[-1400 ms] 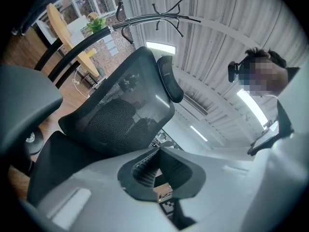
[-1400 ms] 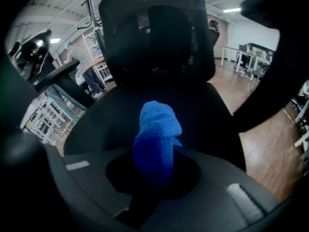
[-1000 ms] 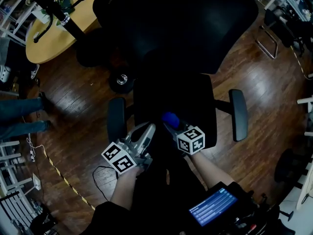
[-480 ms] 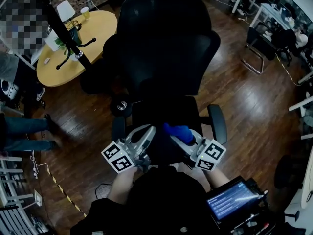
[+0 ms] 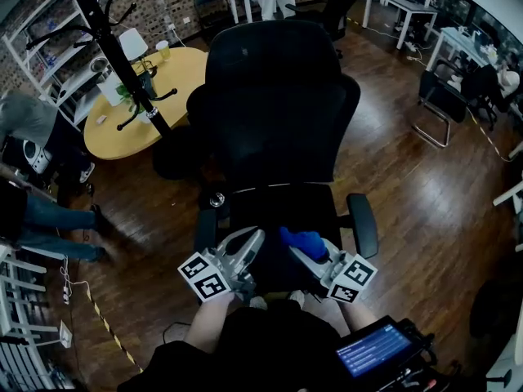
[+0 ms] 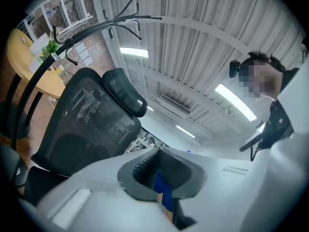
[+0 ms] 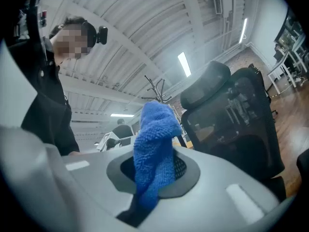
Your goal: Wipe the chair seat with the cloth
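Note:
A black office chair stands in front of me, its seat (image 5: 274,211) below a tall mesh backrest (image 5: 274,96). My right gripper (image 5: 296,250) hovers over the front of the seat, shut on a blue cloth (image 5: 304,241). In the right gripper view the cloth (image 7: 154,149) stands up out of the jaws, which tilt upward toward the ceiling, with the backrest (image 7: 236,120) at right. My left gripper (image 5: 252,239) is beside it over the seat's front left, jaws together and holding nothing. The left gripper view also points up past the backrest (image 6: 89,124).
Armrests (image 5: 362,223) (image 5: 204,229) flank the seat. A round yellow table (image 5: 122,121) and a black coat stand (image 5: 122,55) are at back left. A person's legs (image 5: 49,219) are at left. Other chairs (image 5: 441,96) and desks are at back right. A tablet (image 5: 376,349) sits by my body.
The head view has lifted, showing more of the room. Both grippers stay over the seat front; the right one, still holding the cloth, has drawn back and to the right.

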Demonstrator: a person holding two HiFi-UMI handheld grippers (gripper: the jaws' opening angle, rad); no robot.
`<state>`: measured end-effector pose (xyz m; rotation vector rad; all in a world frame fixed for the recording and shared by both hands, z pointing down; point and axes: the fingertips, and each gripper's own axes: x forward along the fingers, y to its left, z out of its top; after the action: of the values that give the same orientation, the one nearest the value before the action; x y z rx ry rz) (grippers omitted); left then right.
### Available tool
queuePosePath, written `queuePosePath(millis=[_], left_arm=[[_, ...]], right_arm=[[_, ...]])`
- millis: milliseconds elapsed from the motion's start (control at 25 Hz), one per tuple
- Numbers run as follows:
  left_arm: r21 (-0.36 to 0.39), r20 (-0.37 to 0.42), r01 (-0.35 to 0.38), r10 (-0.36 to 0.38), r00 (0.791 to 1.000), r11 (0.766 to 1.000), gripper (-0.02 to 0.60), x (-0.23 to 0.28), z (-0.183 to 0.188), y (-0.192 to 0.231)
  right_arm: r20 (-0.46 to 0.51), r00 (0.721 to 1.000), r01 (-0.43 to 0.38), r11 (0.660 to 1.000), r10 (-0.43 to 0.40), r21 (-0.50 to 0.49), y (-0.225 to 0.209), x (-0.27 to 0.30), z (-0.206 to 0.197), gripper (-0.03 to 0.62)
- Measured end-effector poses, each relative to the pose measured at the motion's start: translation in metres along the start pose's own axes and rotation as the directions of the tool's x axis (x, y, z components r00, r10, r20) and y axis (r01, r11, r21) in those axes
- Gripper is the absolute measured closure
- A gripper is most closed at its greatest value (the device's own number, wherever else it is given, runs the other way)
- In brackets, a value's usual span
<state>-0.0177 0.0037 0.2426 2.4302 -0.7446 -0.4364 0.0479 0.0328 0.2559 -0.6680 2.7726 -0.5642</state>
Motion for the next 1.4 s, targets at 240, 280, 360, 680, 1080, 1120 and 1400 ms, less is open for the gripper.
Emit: queuePosePath(millis=[240,280,360,680,1080,1120,1400], left_arm=[[0.020,-0.013,0.079,-0.079,0.997,0.997,0.577,-0.026,-0.013,-0.041],[0.024,-0.018,0.093,-0.093,0.995,0.995,0.577,-0.034,-0.017,-0.048],[0.030,-0.026,0.116,-0.115,0.993,0.993,0.577,-0.054,-0.026,-0.062],[-0.014,-0.005,0.055,-0.055,0.998,0.998,0.577,-0.177,-0.047,-0.085],[0.003,0.068,0.056,-0.056,0.996,0.998,0.577,-0.196,-0.052,-0.133],[0.005,0.068,0.065,-0.065,0.996,0.998,0.577,-0.191,-0.052,-0.138],[0.046,0.050,0.143,-0.145,0.988,0.989,0.577,-0.147,-0.061,-0.175]], right_arm=[[0.048,0.998,0.045,0.998,-0.043,-0.042,0.044,-0.026,-0.005,0.556],[0.055,0.997,0.056,0.997,-0.054,-0.052,0.054,-0.030,-0.006,0.556],[0.072,0.994,0.087,0.994,-0.082,-0.070,0.074,-0.038,-0.010,0.556],[0.110,0.979,0.177,0.983,-0.170,-0.053,0.156,-0.058,-0.036,0.556],[0.121,0.988,0.109,0.991,-0.099,-0.079,0.195,-0.073,-0.041,0.556],[0.120,0.988,0.108,0.991,-0.097,-0.084,0.196,-0.076,-0.039,0.556],[0.124,0.988,0.104,0.988,-0.090,-0.111,0.197,-0.108,-0.023,0.557]])
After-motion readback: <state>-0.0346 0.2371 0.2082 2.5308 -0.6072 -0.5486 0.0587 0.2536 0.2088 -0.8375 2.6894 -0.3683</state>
